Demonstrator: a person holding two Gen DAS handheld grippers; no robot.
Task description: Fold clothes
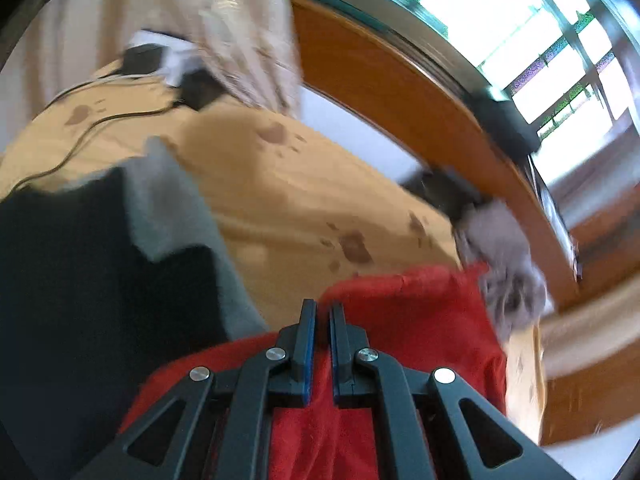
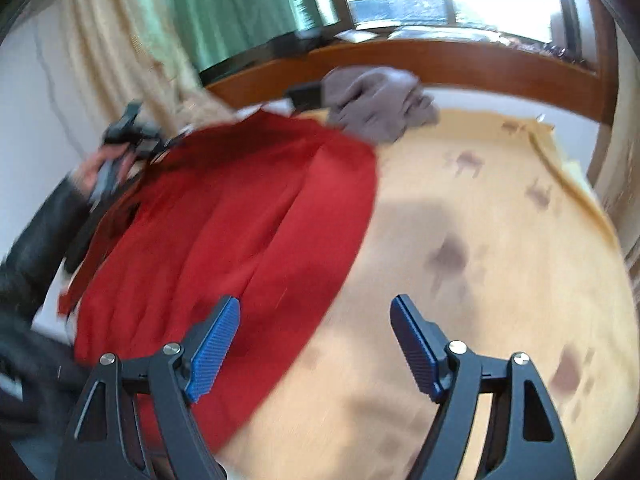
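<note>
The left gripper (image 1: pixel 323 312) has its jaws drawn together on the red garment (image 1: pixel 408 320); the red cloth rises between the blue-edged fingers (image 1: pixel 308 332) and hangs down under the black frame, so this gripper is clamped on it. In the right wrist view the same left gripper (image 2: pixel 128 136) shows at the far left edge of the red garment (image 2: pixel 240 220), held by a hand (image 2: pixel 96 172) in a dark sleeve (image 2: pixel 36 248).

The right gripper (image 2: pixel 316 320) has its jaws wide apart with nothing between them. Its left finger sits over the near edge of the red cloth, its right finger over the bare tan sheet (image 2: pixel 480 280), and the garment's right border runs up and away between the two.

The red garment is spread across the left part of the bed, a deep plain red, with long soft folds running along its length. Motion blur softens its edges, so its exact type cannot be told.

A crumpled grey garment (image 2: pixel 380 104) lies at the far side of the bed, just beside the red one's far corner and near the wooden headboard (image 2: pixel 460 60). A dark garment with a grey band (image 1: pixel 160 208) lies to the left in the left wrist view. The tan sheet bears brown animal prints.
</note>
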